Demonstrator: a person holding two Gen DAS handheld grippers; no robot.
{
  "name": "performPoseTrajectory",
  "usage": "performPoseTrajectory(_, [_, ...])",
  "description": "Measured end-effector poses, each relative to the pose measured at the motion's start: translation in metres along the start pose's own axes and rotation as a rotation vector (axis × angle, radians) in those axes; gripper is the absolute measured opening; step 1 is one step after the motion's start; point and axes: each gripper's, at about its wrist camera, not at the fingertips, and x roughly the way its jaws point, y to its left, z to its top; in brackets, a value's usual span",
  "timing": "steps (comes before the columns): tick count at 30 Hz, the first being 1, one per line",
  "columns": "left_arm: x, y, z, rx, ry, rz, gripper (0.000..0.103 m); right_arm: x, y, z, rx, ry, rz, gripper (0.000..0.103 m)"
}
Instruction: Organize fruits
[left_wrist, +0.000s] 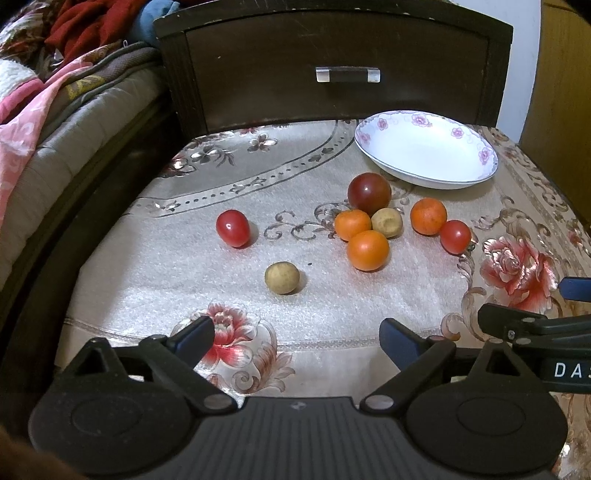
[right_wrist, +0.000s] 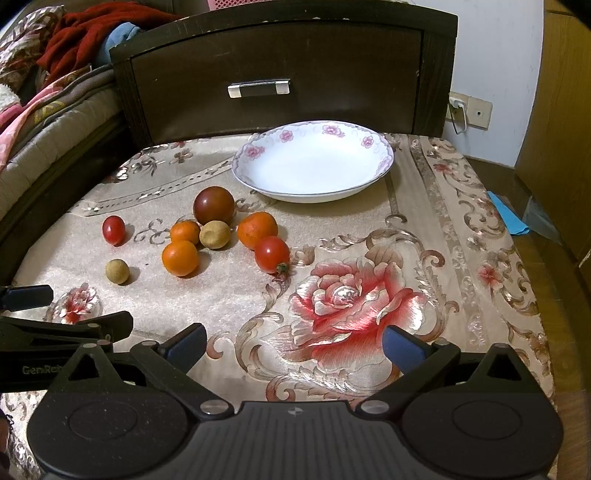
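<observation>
Several small fruits lie on a floral cloth in front of an empty white flowered plate (left_wrist: 424, 147) (right_wrist: 314, 162). A dark red tomato (left_wrist: 369, 194) (right_wrist: 214, 205), three orange fruits (left_wrist: 367, 250) (right_wrist: 180, 257) and a tan longan (left_wrist: 386, 222) (right_wrist: 214, 234) cluster together. A red cherry tomato (left_wrist: 455, 236) (right_wrist: 272, 254) lies to the cluster's right, another (left_wrist: 232, 228) (right_wrist: 113, 229) to the left, and a second longan (left_wrist: 282, 277) (right_wrist: 117, 271) sits nearest. My left gripper (left_wrist: 295, 338) and right gripper (right_wrist: 293, 343) are open and empty, hovering near the table's front edge.
The table's cloth (right_wrist: 351, 306) runs to edges left and right. A dark wooden drawer front (left_wrist: 332, 74) stands upright behind the plate. A bed with blankets (left_wrist: 55, 110) lies to the left. A wall socket (right_wrist: 469, 109) and a blue cloth (right_wrist: 508, 218) are on the right.
</observation>
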Motion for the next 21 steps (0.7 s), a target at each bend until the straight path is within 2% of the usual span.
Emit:
performPoseTrajectory(8, [0.002, 0.002, 0.003, 0.005, -0.014, -0.02, 0.101, 0.003, -0.001, 0.003, -0.008, 0.007, 0.016, 0.094])
performPoseTrajectory(15, [0.009, 0.007, 0.009, 0.02, -0.033, -0.038, 0.101, 0.01, 0.001, 0.013, -0.05, 0.009, 0.07, 0.083])
performPoseTrajectory(21, [0.017, 0.009, 0.012, 0.063, -0.069, 0.003, 0.101, 0.019, 0.003, 0.027, -0.122, -0.011, 0.098, 0.078])
